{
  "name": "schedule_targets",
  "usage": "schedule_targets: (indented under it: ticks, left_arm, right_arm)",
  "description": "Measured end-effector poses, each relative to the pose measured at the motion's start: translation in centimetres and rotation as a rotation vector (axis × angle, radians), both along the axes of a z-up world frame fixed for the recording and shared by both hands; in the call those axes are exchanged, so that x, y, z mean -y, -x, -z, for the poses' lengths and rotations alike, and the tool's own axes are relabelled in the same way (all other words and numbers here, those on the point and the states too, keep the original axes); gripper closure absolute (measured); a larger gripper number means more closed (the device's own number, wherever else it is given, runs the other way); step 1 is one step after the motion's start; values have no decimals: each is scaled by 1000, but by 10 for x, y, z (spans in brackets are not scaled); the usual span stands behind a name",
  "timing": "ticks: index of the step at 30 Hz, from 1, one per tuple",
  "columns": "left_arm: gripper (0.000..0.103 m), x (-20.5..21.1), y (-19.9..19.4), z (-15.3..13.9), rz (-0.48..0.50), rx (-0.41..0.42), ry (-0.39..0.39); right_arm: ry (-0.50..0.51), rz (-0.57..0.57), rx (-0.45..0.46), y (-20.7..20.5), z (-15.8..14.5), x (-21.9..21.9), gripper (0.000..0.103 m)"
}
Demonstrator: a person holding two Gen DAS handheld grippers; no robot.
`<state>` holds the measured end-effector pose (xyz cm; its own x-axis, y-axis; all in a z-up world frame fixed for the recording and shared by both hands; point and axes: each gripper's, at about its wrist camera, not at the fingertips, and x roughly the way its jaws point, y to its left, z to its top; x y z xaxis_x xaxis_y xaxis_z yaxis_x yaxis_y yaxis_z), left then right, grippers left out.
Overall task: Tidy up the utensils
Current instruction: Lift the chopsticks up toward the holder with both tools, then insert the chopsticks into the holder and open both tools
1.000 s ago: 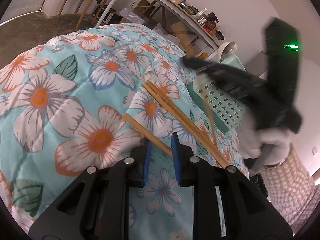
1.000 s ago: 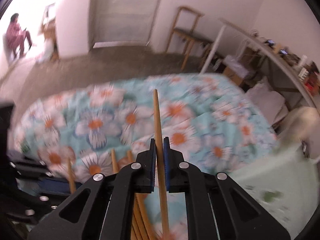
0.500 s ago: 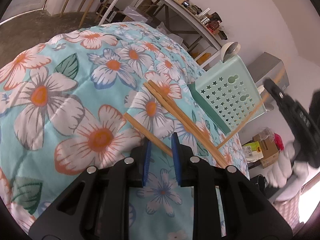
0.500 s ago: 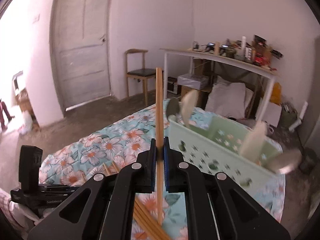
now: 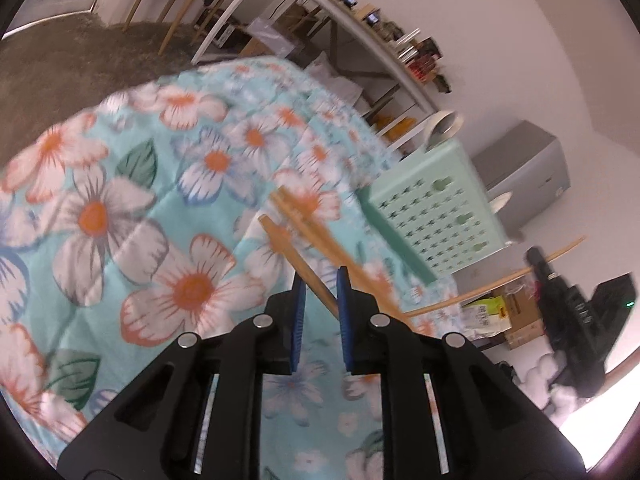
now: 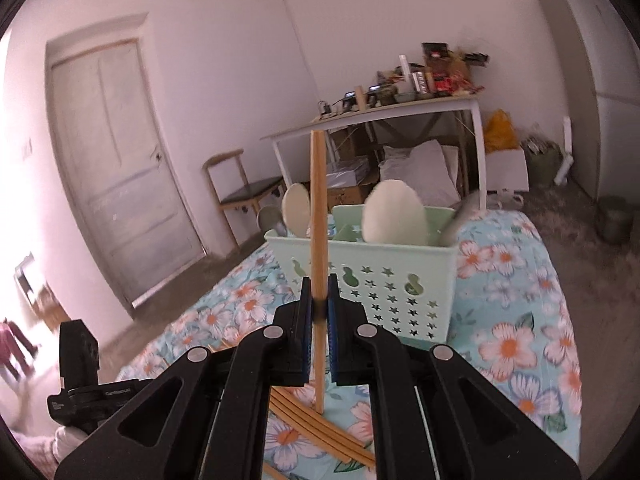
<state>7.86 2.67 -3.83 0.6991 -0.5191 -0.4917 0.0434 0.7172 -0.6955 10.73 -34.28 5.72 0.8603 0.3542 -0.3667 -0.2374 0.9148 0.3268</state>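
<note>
So nearest the lens in the right wrist view, the right gripper (image 6: pixel 319 312) has its blue pads squeezed tight on one long tan wooden chopstick (image 6: pixel 319 216). That stick stands pretty much upright in the jaws, thick end up, thin end poking out below over the flowered bedspread (image 6: pixel 516 344). Under it, a loose bundle of the same wooden chopsticks (image 6: pixel 320 426) lies flat on the quilt, slanting off to the lower right.

The bit that matters: the mint green plastic basket with star cutouts (image 6: pixel 384 280) sits straight ahead of the right gripper, just past the fingertips, open top facing up, pale spoons (image 6: pixel 394 216) already standing in it. The chopstick's long axis already lines up with the way things stand in there, so I'd guess the next move is carry it forward over the near rim and lower it in. The right hand is clearly the nearer one to the basket.

Over on the left wrist view, the left gripper (image 5: pixel 319 296) has just been closing, and a second wooden chopstick (image 5: pixel 298 258) runs diagonally between its pads, far end pointing up-left across the quilt. It looks pinched, though the frame's blurry. From there the basket is off to the upper right, well apart
</note>
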Motion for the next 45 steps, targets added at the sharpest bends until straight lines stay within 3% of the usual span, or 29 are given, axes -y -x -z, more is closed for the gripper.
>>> schedule_targets:
  ticks: [15, 27, 33, 37, 42, 45]
  left_arm:
    - [98, -3, 5, -118, 7, 312, -33]
    - [98, 28, -33, -222, 6, 621, -25]
    - [98, 56, -80, -226, -9, 634, 7]
    - [98, 82, -109, -215, -3, 615, -39]
    - [98, 112, -141, -186, 45, 530, -117]
    - [98, 116, -144, -168, 76, 471, -122]
  right_arm:
    - [-105, 38, 0, 9, 16, 39, 96]
    - [-150, 9, 7, 3, 21, 50, 96]
    - [-129, 15, 19, 0, 20, 52, 96]
    - [-135, 5, 10, -5, 21, 53, 96]
    - [-128, -7, -6, -10, 24, 49, 96]
    - [-123, -9, -13, -12, 24, 47, 96]
